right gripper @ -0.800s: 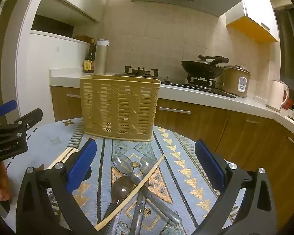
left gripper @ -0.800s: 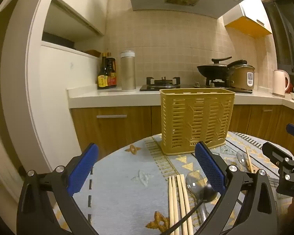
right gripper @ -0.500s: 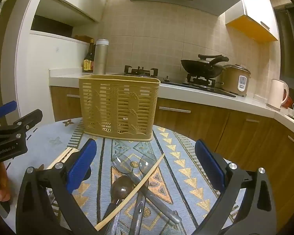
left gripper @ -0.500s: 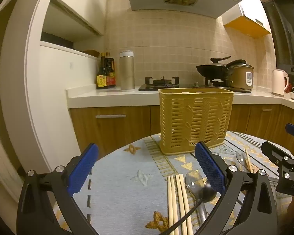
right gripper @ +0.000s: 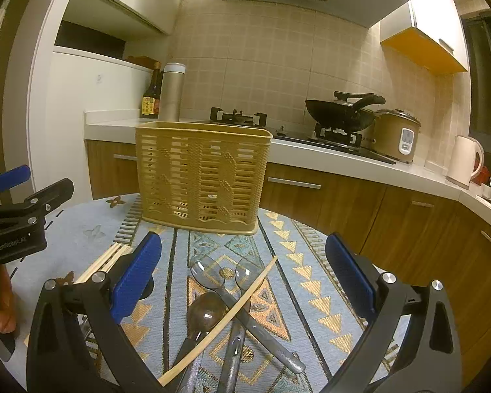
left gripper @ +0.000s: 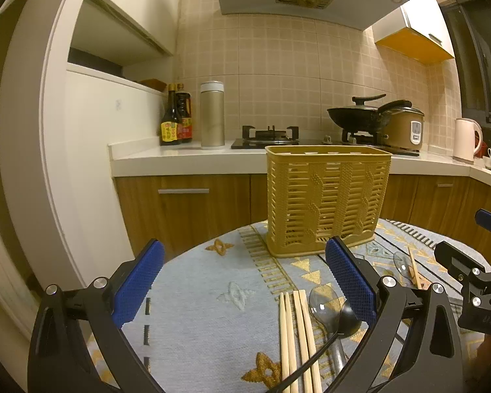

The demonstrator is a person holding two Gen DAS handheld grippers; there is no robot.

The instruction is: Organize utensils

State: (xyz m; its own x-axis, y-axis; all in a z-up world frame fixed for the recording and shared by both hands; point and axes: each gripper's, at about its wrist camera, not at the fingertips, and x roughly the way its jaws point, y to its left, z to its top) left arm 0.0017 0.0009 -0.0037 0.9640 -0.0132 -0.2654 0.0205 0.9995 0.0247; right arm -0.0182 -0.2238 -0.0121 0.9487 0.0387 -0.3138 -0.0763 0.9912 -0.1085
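Observation:
A tan slatted utensil basket (left gripper: 327, 199) stands upright on the round table; it also shows in the right wrist view (right gripper: 201, 175). Several wooden chopsticks (left gripper: 296, 334) lie side by side in front of my left gripper (left gripper: 245, 281), which is open and empty above the cloth. A clear spoon (left gripper: 325, 304) and a dark spoon (left gripper: 347, 321) lie beside them. My right gripper (right gripper: 244, 281) is open and empty over crossed clear spoons (right gripper: 226, 278), a dark spoon (right gripper: 206, 311) and a single chopstick (right gripper: 239, 308).
The table carries a blue patterned cloth (right gripper: 298, 281). Behind it runs a kitchen counter (left gripper: 186, 160) with sauce bottles (left gripper: 175, 118), a steel flask (left gripper: 212, 114), a gas hob, a wok (right gripper: 340, 114), a rice cooker (right gripper: 397, 134) and a kettle (right gripper: 464, 160).
Both views have shifted very slightly; the basket sits a little further left. Nothing was taken hold of or let go.

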